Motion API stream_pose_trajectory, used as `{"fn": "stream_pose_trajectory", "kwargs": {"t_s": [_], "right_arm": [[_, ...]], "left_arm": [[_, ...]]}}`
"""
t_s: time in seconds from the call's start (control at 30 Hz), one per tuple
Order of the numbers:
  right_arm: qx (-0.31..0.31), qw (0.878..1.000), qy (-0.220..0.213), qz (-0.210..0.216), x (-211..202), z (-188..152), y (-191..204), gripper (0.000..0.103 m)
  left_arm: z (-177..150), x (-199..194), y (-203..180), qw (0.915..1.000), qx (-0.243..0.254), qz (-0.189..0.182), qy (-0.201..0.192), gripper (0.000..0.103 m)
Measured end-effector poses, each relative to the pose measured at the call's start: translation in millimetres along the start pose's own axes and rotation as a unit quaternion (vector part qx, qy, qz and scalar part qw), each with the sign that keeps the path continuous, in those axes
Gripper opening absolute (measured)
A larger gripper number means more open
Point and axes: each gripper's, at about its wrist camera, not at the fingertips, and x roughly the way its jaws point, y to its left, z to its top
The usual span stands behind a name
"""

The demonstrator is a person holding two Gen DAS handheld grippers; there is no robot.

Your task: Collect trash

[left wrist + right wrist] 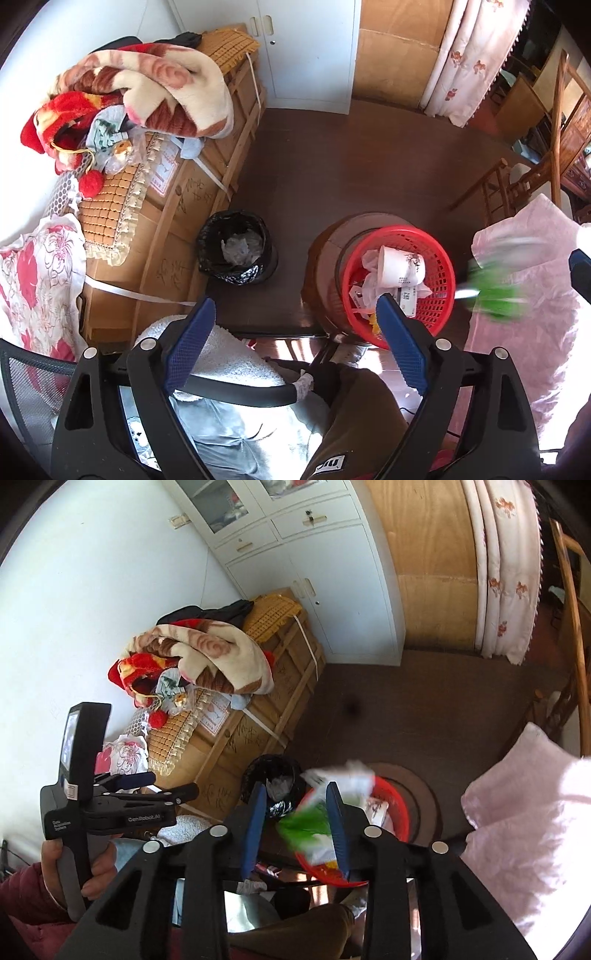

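**Right tool slack over red basket, wrapper may miss**

Right tool [294,790] has its jaws parted. A green-and-white wrapper [306,827] sits between them, against the right pad and clear of the left one. It is blurred and I judge it loose, not gripped. It hangs over the 9 o'clock rim of the red basket [397,805], not over the middle.

Left tool [295,300] is released wide and empty.

Risks:
- The wrapper is light, so it could drift past the rim to the floor, towards the black bin [273,771] at the basket's 10 o'clock.
- It could cling to the right pad and not drop.
- The basket sits on a round stool [328,251] and already holds a cup [400,266] and papers. The left tool's right finger is at its 7 o'clock rim, so a bump could tip it.
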Motion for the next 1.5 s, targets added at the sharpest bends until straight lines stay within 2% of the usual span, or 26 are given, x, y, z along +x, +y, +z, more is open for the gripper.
{"fn": "stream_pose_trajectory", "kwargs": {"t_s": [0.3,0.4,0.6,0.7,0.8,0.93,1.07,1.27,1.5], "right_arm": [[0.015,0.999,-0.026,-0.039,-27.4,-5.5,-7.5,0.037],[0.025,0.998,-0.034,-0.053,-41.0,-10.6,-13.2,0.041],[0.040,0.995,-0.036,-0.088,-61.7,-10.0,-19.4,0.054],[0.047,0.994,-0.039,-0.094,-69.8,-5.1,-20.1,0.059],[0.043,0.993,-0.049,-0.101,-79.2,-5.0,-17.9,0.070],[0.052,0.991,-0.046,-0.114,-87.7,-18.8,-20.2,0.080],[0.068,0.991,-0.029,-0.116,-90.0,-34.1,-21.2,0.083],[0.072,0.991,-0.037,-0.108,-96.6,-50.5,-17.1,0.087],[0.053,0.990,-0.044,-0.126,-103.0,-54.3,-3.5,0.090]], "left_arm": [[8.0,-13.8,-35.1,0.9986,0.038,-0.026,-0.025,0.086],[8.3,-24.9,-52.1,0.9972,0.058,-0.031,-0.036,0.086],[9.9,-55.5,-78.7,0.9923,0.097,-0.035,-0.069,0.086],[13.5,-68.7,-83.0,0.9909,0.099,-0.046,-0.079,0.086],[14.7,-80.1,-87.1,0.9898,0.095,-0.054,-0.091,0.086],[2.1,-96.2,-95.7,0.9909,0.082,-0.029,-0.103,0.086],[-14.2,-109.0,-100.3,0.9913,0.078,-0.015,-0.106,0.086],[-32.6,-125.4,-96.8,0.9896,0.075,0.010,-0.122,0.086],[-39.6,-128.2,-92.0,0.9898,0.072,-0.003,-0.122,0.086]]}}
